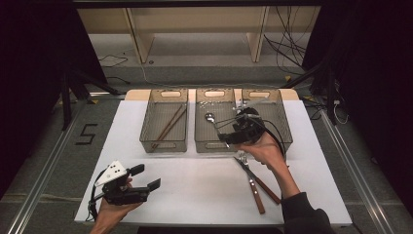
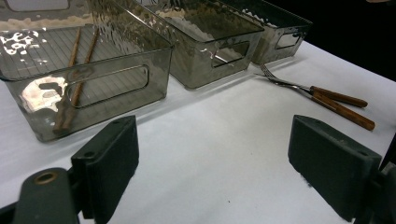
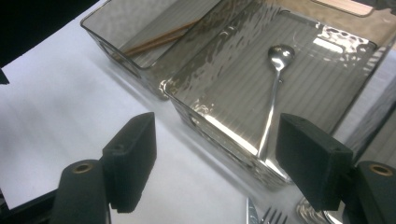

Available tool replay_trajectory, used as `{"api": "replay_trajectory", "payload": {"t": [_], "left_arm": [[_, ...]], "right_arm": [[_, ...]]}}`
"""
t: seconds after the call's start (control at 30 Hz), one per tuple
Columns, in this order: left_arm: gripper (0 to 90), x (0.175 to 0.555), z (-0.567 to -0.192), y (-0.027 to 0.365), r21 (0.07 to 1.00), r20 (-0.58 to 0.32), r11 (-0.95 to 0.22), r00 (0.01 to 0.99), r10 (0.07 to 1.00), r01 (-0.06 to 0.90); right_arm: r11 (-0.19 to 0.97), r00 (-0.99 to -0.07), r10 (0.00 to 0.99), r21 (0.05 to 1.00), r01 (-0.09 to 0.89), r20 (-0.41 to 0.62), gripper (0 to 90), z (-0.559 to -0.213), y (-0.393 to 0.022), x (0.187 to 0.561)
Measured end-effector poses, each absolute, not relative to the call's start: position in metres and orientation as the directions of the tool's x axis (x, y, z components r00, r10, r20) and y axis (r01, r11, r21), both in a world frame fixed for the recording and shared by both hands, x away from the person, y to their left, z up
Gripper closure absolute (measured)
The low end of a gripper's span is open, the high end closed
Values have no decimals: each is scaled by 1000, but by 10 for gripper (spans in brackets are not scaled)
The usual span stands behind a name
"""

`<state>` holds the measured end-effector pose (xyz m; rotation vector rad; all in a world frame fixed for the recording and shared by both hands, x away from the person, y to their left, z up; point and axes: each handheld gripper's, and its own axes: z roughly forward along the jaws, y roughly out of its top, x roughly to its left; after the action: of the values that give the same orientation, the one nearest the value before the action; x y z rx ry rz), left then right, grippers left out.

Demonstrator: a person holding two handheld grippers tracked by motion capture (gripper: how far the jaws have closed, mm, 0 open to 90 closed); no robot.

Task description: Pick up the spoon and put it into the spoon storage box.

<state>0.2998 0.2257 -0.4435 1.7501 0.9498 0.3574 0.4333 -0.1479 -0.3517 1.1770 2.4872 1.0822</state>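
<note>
Two pairs of jaws stand open and empty: those of the right gripper [image 1: 229, 130] hang over the near wall of the middle bin [image 3: 205, 108], nothing between the pads, while those of the left gripper [image 1: 146, 178] wait wide apart low over the white counter [image 1: 195, 190]. The spoon [image 3: 276, 88] lies inside that middle bin, bowl toward the far end, handle toward the near wall. Just outside, beside the person's right hand [image 1: 263, 148], a fork and a knife [image 1: 253, 183] with wooden handles lie crossed on the counter. The chopsticks [image 1: 169, 126] rest in the left bin [image 1: 146, 139]. Risks, as judged: a pad lowered carelessly may clip the bin wall and shift it; a grasp at the crossing may lift both utensils together, or flick one off the counter edge.
</note>
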Motion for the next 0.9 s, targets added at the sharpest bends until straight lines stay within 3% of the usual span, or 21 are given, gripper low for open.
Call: {"api": "replay_trajectory", "payload": {"t": [0.9], "left_arm": [[159, 300, -443, 228, 910, -205, -94, 635, 745, 404]], "right_arm": [[393, -639, 752, 668, 632, 162, 274, -384, -194, 395]]}}
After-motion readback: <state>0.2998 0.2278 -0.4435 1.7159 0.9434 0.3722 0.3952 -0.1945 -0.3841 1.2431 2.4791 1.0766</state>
